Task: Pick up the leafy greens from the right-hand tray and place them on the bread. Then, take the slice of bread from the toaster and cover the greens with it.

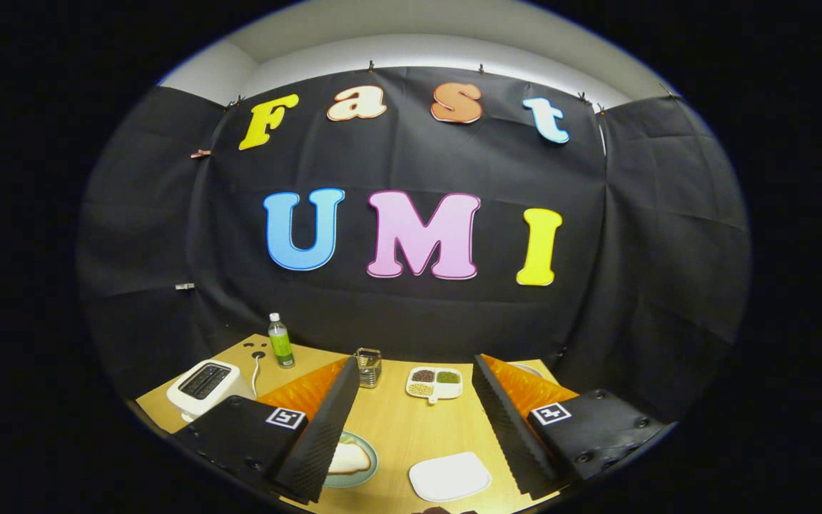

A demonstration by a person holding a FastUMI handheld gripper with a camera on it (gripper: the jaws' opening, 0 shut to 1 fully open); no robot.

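My gripper (414,360) is open and held above the wooden table (411,428), with nothing between its fingers. A slice of bread (348,458) lies on a pale green plate (368,467) just inside the left finger (325,428), which partly covers it. To its right, between the fingers, a white rounded tray (449,476) shows a plain white top. A white toaster (204,385) stands at the table's left side beyond the left finger; its slots look dark and I cannot tell what is in them.
A green-labelled bottle (281,341) stands at the back left, with a cable beside it. A small metal holder (368,366) and a divided white dish (434,383) of beans sit mid-table ahead of the fingers. A plate rim (529,368) peeks out behind the right finger (511,428).
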